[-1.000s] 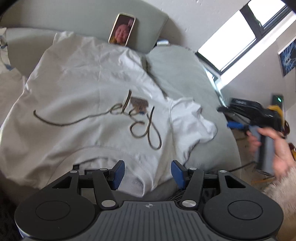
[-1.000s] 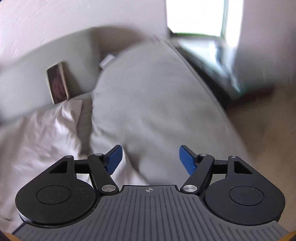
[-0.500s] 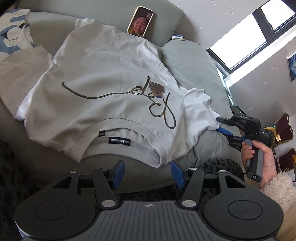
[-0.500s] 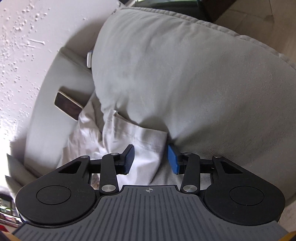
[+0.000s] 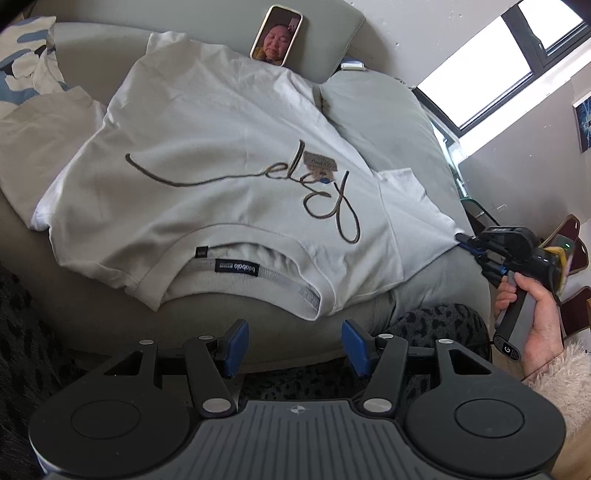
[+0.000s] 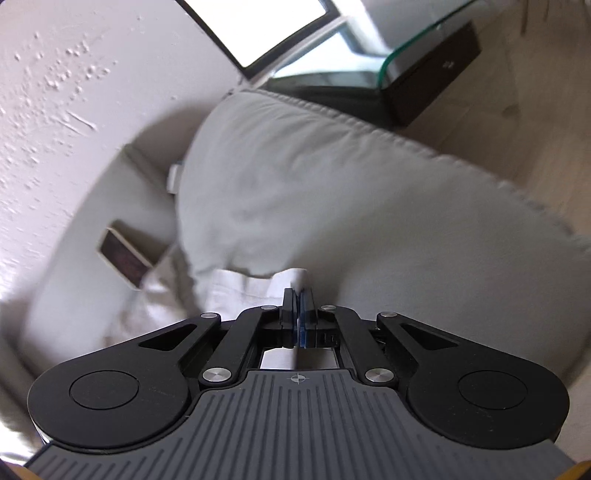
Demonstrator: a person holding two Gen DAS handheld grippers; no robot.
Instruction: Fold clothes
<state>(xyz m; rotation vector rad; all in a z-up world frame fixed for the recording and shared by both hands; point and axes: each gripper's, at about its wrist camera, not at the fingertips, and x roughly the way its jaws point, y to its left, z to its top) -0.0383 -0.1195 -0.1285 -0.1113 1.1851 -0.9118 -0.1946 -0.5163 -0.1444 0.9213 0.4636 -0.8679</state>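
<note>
Since the earlier frames the right gripper (image 6: 297, 295) has swung in from clear of the sofa, and its jaws have just been closing: they now pinch the sleeve (image 5: 413, 206) edge of the T-shirt (image 5: 221, 184). The left gripper (image 5: 291, 347) stands half-spread and empty, short of the collar. The shirt lies spread face up on the grey sofa (image 5: 388, 122); no fold made, all folds remaining. Count: one shirt laid out, two other garments at left, one phone (image 5: 276, 35), two grippers

Right gripper (image 6: 297, 295) pinching the white shirt's sleeve edge (image 6: 291, 277), grey cushion (image 6: 332, 192) spreading toward twelve o'clock, phone (image 6: 123, 256) leaning at nine o'clock.
</note>
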